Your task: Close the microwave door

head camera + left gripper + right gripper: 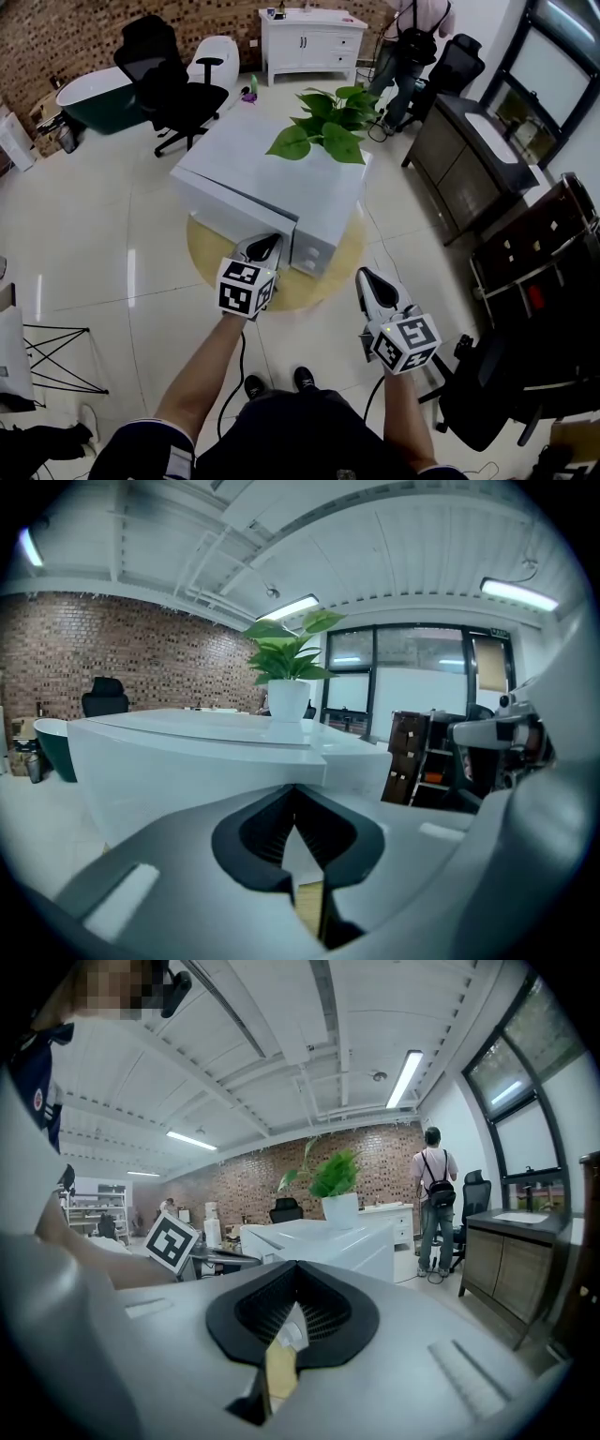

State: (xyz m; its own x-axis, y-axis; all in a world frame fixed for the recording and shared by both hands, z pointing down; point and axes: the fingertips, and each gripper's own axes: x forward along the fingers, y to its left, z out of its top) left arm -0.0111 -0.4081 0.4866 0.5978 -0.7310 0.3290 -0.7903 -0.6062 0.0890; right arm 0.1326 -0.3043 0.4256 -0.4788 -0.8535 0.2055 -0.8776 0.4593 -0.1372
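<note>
A white microwave [272, 192] stands on a round yellowish table [211, 258] with a potted green plant [328, 122] on its top. Its door [234, 208] lies about flush with the front, beside the control panel [314, 255]; I cannot tell whether it is latched. My left gripper [265, 246] is shut, its tips at the door's lower right end. In the left gripper view the microwave [187, 761] fills the space just past the shut left gripper [295, 794]. My right gripper [370, 278] is shut and empty, off the table's right edge, apart from the microwave [319, 1241].
Behind the table are a black office chair [173, 89], a green bathtub [94, 98] and a white cabinet [312, 42]. A person [412, 37] stands at the back. A dark sink cabinet [478, 159] and dark shelves [544, 272] line the right; another black chair [487, 394] is by my right arm.
</note>
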